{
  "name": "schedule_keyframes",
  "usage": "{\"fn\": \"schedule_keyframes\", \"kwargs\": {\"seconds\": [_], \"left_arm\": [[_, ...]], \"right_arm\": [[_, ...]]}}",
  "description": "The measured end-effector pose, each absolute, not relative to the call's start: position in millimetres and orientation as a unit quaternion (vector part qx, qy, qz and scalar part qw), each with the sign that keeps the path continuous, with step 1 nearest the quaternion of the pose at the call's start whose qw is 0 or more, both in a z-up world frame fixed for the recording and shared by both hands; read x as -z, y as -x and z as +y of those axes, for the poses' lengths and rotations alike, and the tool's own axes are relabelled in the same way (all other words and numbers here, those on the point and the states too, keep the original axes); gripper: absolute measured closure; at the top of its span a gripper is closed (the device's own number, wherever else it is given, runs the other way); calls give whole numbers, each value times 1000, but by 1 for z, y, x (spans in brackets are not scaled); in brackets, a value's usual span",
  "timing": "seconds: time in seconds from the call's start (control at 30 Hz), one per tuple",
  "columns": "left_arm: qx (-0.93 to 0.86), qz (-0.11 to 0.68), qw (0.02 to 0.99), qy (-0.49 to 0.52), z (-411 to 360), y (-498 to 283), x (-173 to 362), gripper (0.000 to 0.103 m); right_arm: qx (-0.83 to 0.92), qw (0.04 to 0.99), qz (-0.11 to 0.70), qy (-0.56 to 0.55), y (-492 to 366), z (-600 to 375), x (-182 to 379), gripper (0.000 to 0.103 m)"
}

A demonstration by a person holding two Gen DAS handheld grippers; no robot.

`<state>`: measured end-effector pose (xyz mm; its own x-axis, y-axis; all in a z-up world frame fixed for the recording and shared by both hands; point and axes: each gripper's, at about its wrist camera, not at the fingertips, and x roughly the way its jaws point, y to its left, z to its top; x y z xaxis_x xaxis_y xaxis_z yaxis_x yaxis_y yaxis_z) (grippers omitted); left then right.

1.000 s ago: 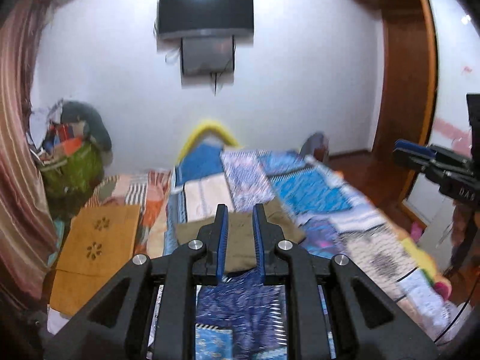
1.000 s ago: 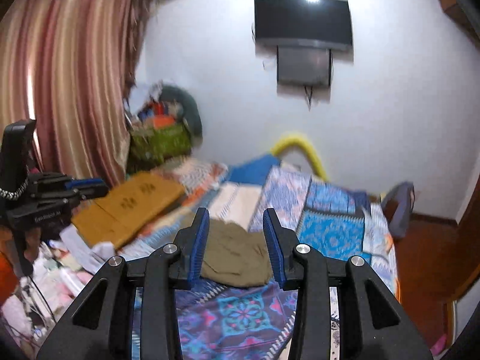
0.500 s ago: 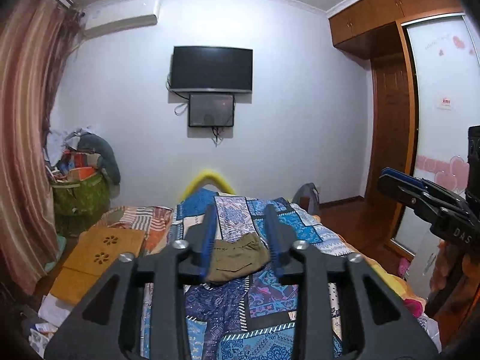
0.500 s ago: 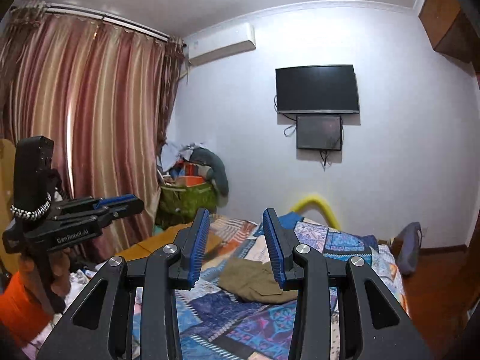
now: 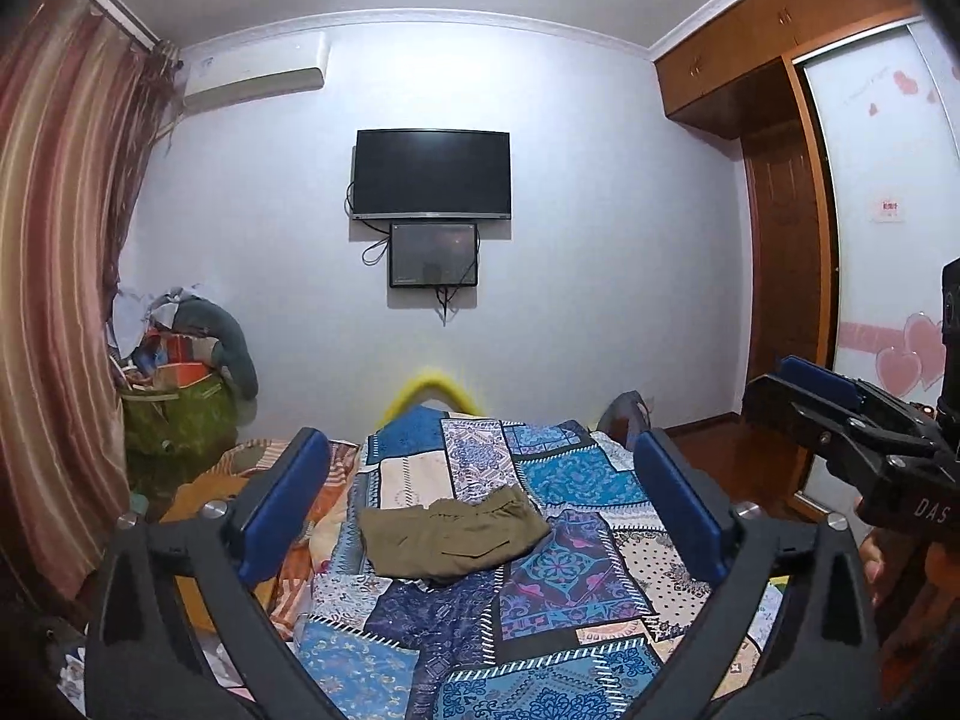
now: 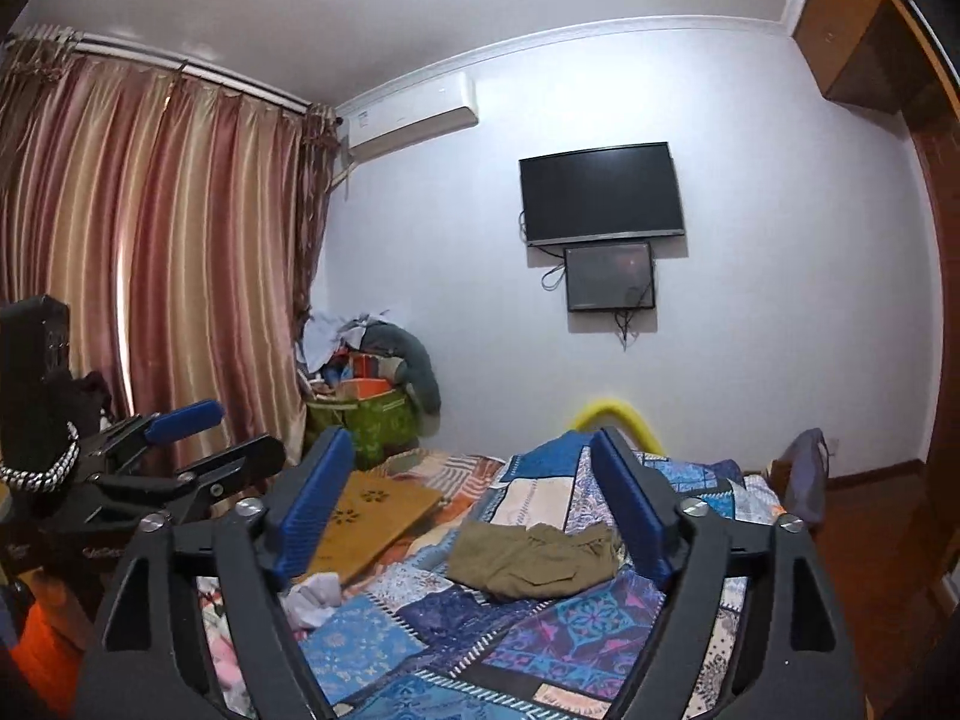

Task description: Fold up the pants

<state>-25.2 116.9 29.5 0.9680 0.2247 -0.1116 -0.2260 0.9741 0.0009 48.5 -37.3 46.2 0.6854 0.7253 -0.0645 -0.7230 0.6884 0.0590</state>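
Note:
Olive-green pants [image 5: 453, 534] lie folded in a compact bundle on the patchwork bedspread [image 5: 576, 594]; they also show in the right wrist view [image 6: 534, 558]. My left gripper [image 5: 480, 510] is open wide and empty, held back from and above the bed. My right gripper [image 6: 474, 510] is open wide and empty too, also well back from the pants. Each gripper shows in the other's view: the right one [image 5: 840, 420] at the right edge, the left one [image 6: 180, 450] at the left.
A wooden board [image 6: 372, 516] lies on the bed's left side. A pile of clothes and a green bag [image 5: 174, 408] stand in the left corner by the curtain [image 6: 150, 252]. A wardrobe [image 5: 798, 240] and wood floor are on the right. A TV [image 5: 431, 174] hangs on the far wall.
Both grippers have opened wide and drawn back and up from the bed, so the pants look smaller and farther away. The pants have stayed where they lay.

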Motion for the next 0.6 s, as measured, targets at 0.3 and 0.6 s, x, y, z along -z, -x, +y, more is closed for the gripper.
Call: {"fn": "schedule_keyframes", "kwargs": {"seconds": [0.3,0.6], "left_arm": [[-115,55,992,5,118,23,-25,1],[-114,57,992,6,118,21,-23,0]], "right_arm": [[-373,927,38,-14,-45,-46,-43,0],[-369,928,40,-16,-40,-51,-37,0]]}}
